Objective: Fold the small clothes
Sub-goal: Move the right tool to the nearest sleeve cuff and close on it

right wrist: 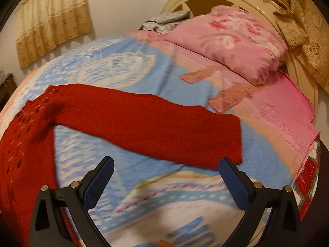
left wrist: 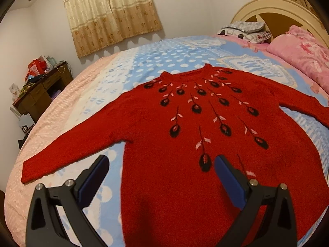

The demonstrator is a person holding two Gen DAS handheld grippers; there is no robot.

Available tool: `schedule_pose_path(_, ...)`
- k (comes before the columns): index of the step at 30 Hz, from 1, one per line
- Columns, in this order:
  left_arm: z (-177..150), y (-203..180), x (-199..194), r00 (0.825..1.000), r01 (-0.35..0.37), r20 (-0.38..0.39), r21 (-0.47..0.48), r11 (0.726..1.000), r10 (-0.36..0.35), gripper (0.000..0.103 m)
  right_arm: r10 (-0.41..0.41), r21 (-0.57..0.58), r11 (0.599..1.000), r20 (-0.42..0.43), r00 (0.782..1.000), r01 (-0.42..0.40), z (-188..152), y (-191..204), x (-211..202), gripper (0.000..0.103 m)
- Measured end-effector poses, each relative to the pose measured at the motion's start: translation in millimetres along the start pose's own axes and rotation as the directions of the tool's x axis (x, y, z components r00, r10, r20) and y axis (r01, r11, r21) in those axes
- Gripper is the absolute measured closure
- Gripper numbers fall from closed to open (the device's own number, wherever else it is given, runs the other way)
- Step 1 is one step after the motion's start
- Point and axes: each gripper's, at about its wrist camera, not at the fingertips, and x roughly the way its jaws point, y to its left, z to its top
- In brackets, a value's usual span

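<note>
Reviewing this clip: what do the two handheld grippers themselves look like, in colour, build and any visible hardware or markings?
Both match. The left gripper and right gripper each have two matte black angular jaws with triangular cut-outs, faced on the inside with dark blue textured pads. Round silver pivot bolts sit on top of each jaw. No cables, labels, hands or sleeves are visible.

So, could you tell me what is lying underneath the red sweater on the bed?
The red sweater lies flat on a blue-and-white patterned blanket, which shows all around its body and sleeves. Whatever is directly beneath the sweater is covered, so I cannot see it.
</note>
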Motion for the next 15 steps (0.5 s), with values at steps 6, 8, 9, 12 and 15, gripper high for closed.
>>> schedule_pose_path(6,6.7,-6.7,12.1,1.000,0.009,-0.014,0.001,1.000,-0.009,0.000,-0.065,0.037,0.997,-0.019,0.998,0.066,12.0,-32.9,18.7,0.002)
schedule_pose_path(8,7.1,-6.9,16.9,1.000,0.012,-0.021,-0.003,1.000,-0.012,0.000,-0.081,0.055,0.995,-0.028,0.996,0.083,16.7,-45.0,25.8,0.005)
schedule_pose_path(9,6.8,-6.1,18.9,1.000,0.011,-0.026,-0.007,1.000,-0.011,0.000,-0.086,0.059,0.994,-0.031,0.996,0.088,17.6,-47.9,27.4,0.007)
schedule_pose_path(12,6.0,-4.1,26.1,0.999,0.017,-0.048,-0.024,1.000,-0.018,0.000,-0.100,0.073,0.992,-0.053,0.994,0.104,23.2,-61.3,38.6,0.015)
schedule_pose_path(15,5.2,-1.2,29.6,0.998,0.017,-0.058,-0.036,0.999,-0.019,0.000,-0.108,0.086,0.990,-0.076,0.991,0.114,26.2,-70.4,47.4,0.019)
